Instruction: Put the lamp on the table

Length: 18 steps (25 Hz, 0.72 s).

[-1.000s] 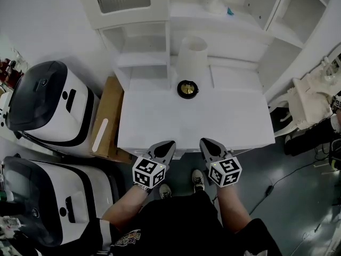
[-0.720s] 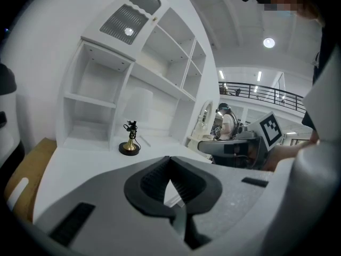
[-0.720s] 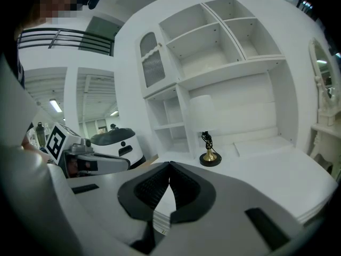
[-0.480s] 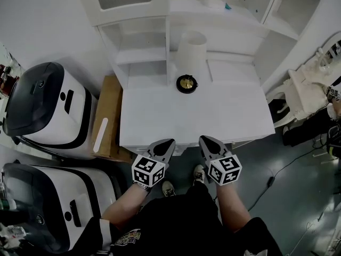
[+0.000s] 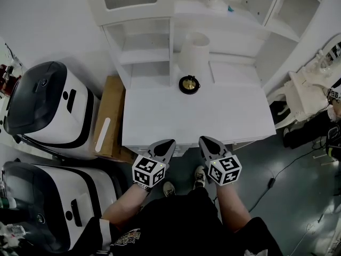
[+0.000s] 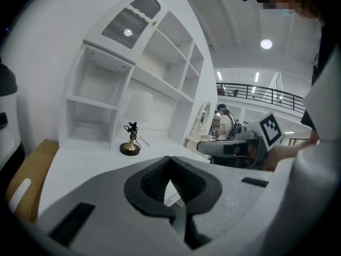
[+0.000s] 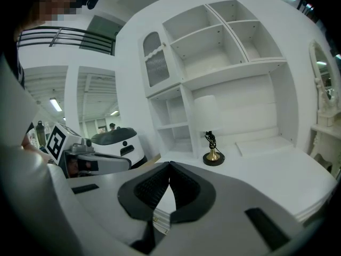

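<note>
The lamp (image 5: 193, 57), with a white shade and a round brass base, stands upright at the back of the white table (image 5: 224, 116), in front of the shelf unit. The left gripper view shows the lamp (image 6: 130, 145) far ahead. In the right gripper view the lamp (image 7: 213, 154) is also distant. My left gripper (image 5: 169, 142) and right gripper (image 5: 202, 139) hover side by side over the table's front edge, well short of the lamp. Both are shut with nothing between their jaws, as seen on the left gripper (image 6: 170, 158) and the right gripper (image 7: 170, 164).
A white shelf unit (image 5: 144, 52) rises behind the table. A cardboard box (image 5: 109, 116) leans beside the table's left end, next to two white-and-black machines (image 5: 45, 108). An ornate white chair (image 5: 303, 97) and cables lie on the floor at the right.
Both grippers have stayed shut and side by side at the table's front edge. The view has drifted slightly, so the table and lamp sit a little further right.
</note>
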Motion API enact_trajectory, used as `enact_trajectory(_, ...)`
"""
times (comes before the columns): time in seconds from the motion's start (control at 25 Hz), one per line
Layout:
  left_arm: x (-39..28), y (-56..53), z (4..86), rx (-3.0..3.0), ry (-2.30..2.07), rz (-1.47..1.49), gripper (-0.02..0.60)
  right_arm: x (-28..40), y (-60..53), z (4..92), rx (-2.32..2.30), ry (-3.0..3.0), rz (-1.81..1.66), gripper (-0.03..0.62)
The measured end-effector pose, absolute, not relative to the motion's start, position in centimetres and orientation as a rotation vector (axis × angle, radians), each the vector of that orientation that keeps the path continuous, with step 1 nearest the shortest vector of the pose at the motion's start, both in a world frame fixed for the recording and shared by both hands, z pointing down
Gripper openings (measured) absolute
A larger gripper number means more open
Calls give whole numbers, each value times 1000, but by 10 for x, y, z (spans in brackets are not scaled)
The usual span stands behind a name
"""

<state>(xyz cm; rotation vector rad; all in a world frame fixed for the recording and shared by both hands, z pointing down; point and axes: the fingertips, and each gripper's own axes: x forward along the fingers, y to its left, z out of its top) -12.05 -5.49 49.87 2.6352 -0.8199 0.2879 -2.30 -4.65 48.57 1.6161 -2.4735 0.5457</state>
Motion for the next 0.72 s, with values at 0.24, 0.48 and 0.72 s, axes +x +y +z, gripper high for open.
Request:
enact_trajectory(0.24, -126, -54, 502, 2632, -822, 296, 6, -29, -45, 490, 1610, -2475, 558, 25)
enact_trajectory(0.48, -126, -54, 502, 2628, -823, 294, 6, -30, -46, 490, 1604, -2478, 561, 25)
enact_trajectory(0.72, -128, -53, 505, 2622, -829, 292, 6, -32, -45, 492, 1598, -2480, 566, 26)
